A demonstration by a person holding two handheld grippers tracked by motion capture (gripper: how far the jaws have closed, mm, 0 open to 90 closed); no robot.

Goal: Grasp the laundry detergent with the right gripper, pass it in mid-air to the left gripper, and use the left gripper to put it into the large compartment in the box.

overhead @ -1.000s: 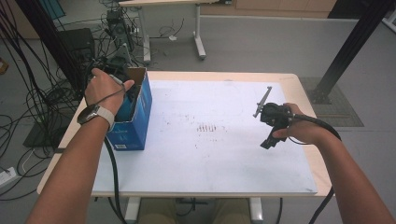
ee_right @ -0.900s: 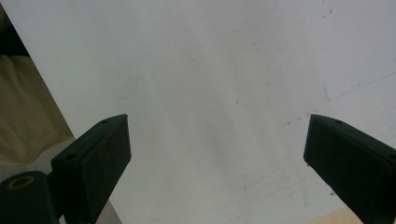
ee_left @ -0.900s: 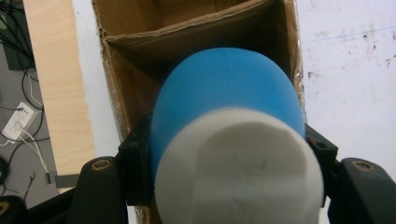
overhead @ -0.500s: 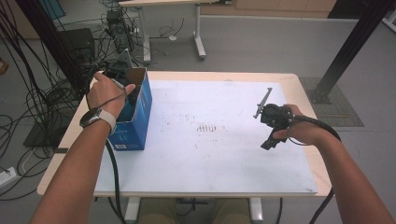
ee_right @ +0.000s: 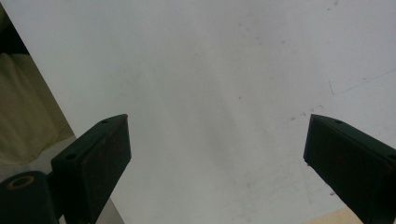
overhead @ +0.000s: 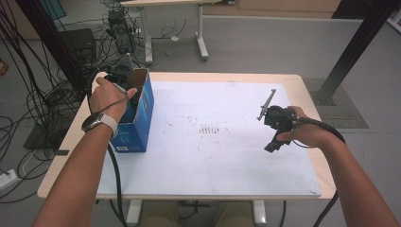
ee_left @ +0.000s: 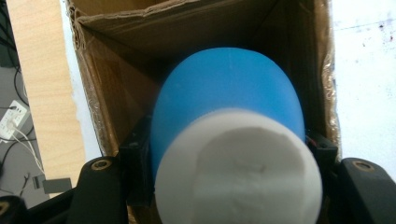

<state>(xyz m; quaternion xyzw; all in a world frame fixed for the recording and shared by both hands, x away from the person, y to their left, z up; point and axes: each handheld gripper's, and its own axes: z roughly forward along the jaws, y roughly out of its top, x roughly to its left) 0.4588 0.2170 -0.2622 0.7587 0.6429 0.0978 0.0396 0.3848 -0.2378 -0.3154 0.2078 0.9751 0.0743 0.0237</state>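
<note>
1. Two grippers are in our hands, and we begin with what lies nearest the lenses. In the left gripper view, the left gripper [ee_left: 236,161] has its black jaws clamped on either side of a blue bottle with a white cap [ee_left: 233,121]; the cap fills the bottom centre of the frame and the blue body rises behind it toward the middle.
2. Just beyond the bottle we see the brown inner walls of the cardboard box [ee_left: 116,98], open at the top; the bottle's far end sits over the box's mouth, with cardboard on its left, right and far sides.
3. In the right gripper view, the right gripper [ee_right: 217,158] has its jaws spread wide, one at lower left and one at lower right of the frame, with nothing between them. Behind them lies the white tabletop sheet [ee_right: 219,70], lightly speckled.
4. In the high view, our left hand [overhead: 111,94] is at the upper left of the frame, over the open top of the box, whose outside is blue. A watch [overhead: 100,122] is on that wrist.
5. Our right hand [overhead: 305,130] is at the right middle of the frame, above the white sheet, well apart from the box.
6. Farthest off, at the top of the frame, are a grey floor, tangled cables [overhead: 45,101] and another table's legs [overhead: 201,33].
</note>
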